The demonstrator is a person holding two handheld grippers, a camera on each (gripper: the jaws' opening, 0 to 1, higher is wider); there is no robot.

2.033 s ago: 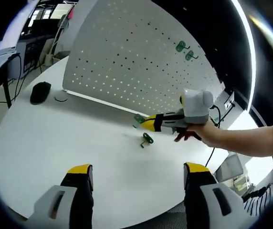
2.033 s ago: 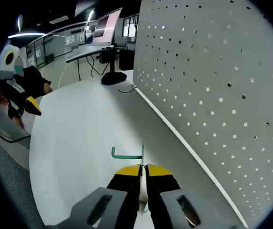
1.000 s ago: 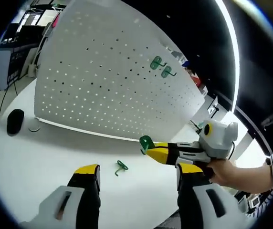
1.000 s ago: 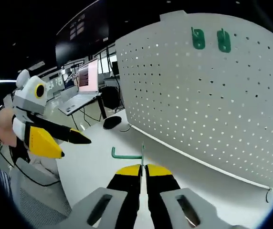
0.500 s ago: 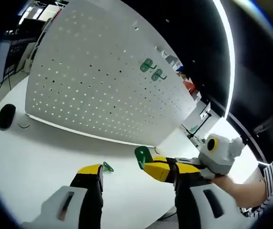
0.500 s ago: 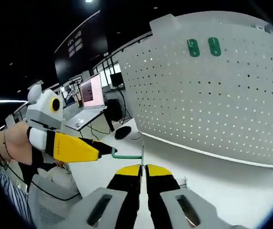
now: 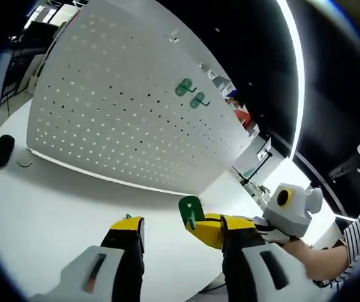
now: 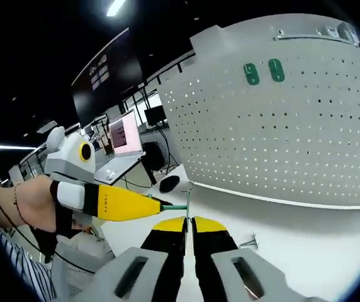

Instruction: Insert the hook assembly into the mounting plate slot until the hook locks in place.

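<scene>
Right gripper (image 8: 188,221) clamped on the green hook (image 7: 191,210), now lifted off the table (image 7: 35,207) beside the spread left gripper (image 7: 179,231). Still well short of the pegboard (image 8: 281,138); not yet inserted, two hooks (image 8: 263,72) already hung.

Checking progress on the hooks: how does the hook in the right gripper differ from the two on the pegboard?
The held hook sits clamped in the right gripper, off the pegboard; the mounted hooks hang side by side near its top. The held one is over the table. All are green.
</scene>
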